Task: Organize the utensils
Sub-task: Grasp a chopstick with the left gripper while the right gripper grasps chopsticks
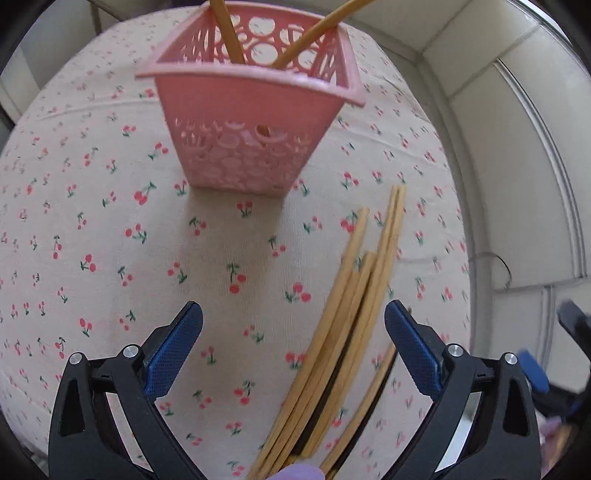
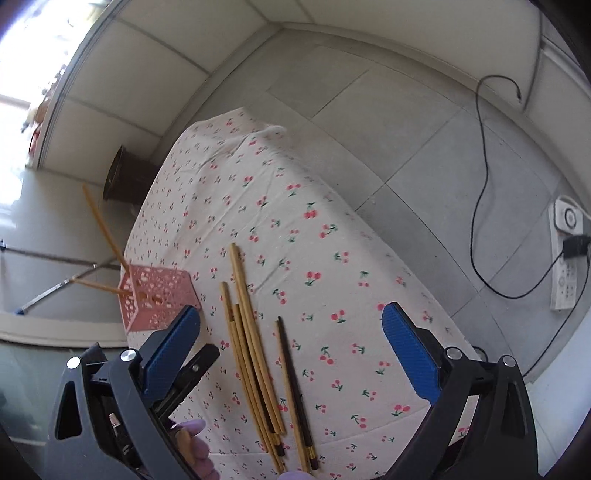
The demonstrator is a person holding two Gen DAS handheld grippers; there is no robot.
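A pink perforated basket (image 1: 243, 107) stands on the cherry-print tablecloth (image 1: 92, 221) with two wooden chopsticks (image 1: 231, 33) leaning in it. It also shows in the right wrist view (image 2: 157, 295). A bundle of several chopsticks (image 1: 347, 314) lies on the cloth, some tan, some dark; it shows in the right wrist view (image 2: 255, 354) too. My left gripper (image 1: 293, 321) is open and empty above the bundle's near part. My right gripper (image 2: 291, 325) is open and empty, above the same bundle.
The small table's edges drop off to a grey tiled floor (image 2: 406, 147). A black cable (image 2: 476, 184) and a white power strip (image 2: 565, 251) lie on the floor at right. A dark stool (image 2: 127, 177) stands beyond the table.
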